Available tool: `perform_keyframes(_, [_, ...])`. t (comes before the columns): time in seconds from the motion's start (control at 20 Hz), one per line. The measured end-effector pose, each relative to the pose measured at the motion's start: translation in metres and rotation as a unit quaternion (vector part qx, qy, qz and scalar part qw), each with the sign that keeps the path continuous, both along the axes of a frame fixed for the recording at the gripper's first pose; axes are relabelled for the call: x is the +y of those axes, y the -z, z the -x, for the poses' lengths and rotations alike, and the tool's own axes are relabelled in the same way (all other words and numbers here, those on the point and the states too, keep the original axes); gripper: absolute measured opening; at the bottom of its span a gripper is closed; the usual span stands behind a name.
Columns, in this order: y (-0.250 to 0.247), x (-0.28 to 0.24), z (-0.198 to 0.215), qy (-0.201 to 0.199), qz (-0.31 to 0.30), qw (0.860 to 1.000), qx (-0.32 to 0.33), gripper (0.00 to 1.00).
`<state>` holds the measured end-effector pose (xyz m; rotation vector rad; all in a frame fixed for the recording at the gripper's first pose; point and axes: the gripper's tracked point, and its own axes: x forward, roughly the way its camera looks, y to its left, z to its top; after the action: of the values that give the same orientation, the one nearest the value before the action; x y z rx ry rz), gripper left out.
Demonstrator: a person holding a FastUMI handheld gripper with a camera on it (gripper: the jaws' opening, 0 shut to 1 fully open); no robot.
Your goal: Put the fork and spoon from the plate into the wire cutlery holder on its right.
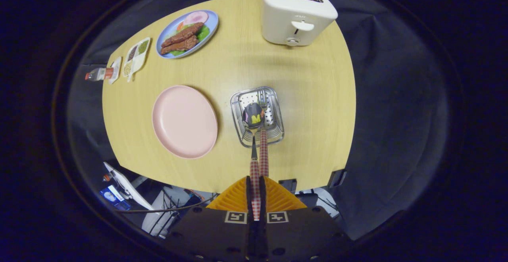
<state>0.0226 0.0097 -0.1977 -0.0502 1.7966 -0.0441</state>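
My gripper (256,184) is shut on the spoon's red-checked handle, which runs out between the orange fingers (232,200). The spoon (253,116) points forward, its shiny bowl hanging over the wire cutlery holder (274,131). The fork (264,151), with a matching checked handle, stands in the holder beside the spoon; its handle leans out over the holder's near rim and its tines are down near the perforated bottom. The pink plate (184,121) lies left of the holder with nothing on it.
A white toaster (295,16) with two bread slices stands beyond the holder. At the far left of the round wooden table (313,95) are a blue plate of food (187,33), a divided condiment tray (136,55) and a small bottle (99,74).
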Motion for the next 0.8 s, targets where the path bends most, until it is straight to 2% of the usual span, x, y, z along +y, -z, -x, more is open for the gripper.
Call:
perform_keyframes(0.35, [0.007,0.001,-0.012,0.002,0.004,1.000,0.014,0.05])
perform_keyframes(0.6, [0.006,0.009,-0.024,0.000,-0.008,1.000,0.002,0.15])
perform_keyframes(0.7, [0.002,0.012,-0.033,-0.001,-0.014,1.000,-0.027,0.38])
perform_keyframes(0.8, [-0.006,0.015,-0.043,-0.011,-0.024,0.998,-0.065,0.55])
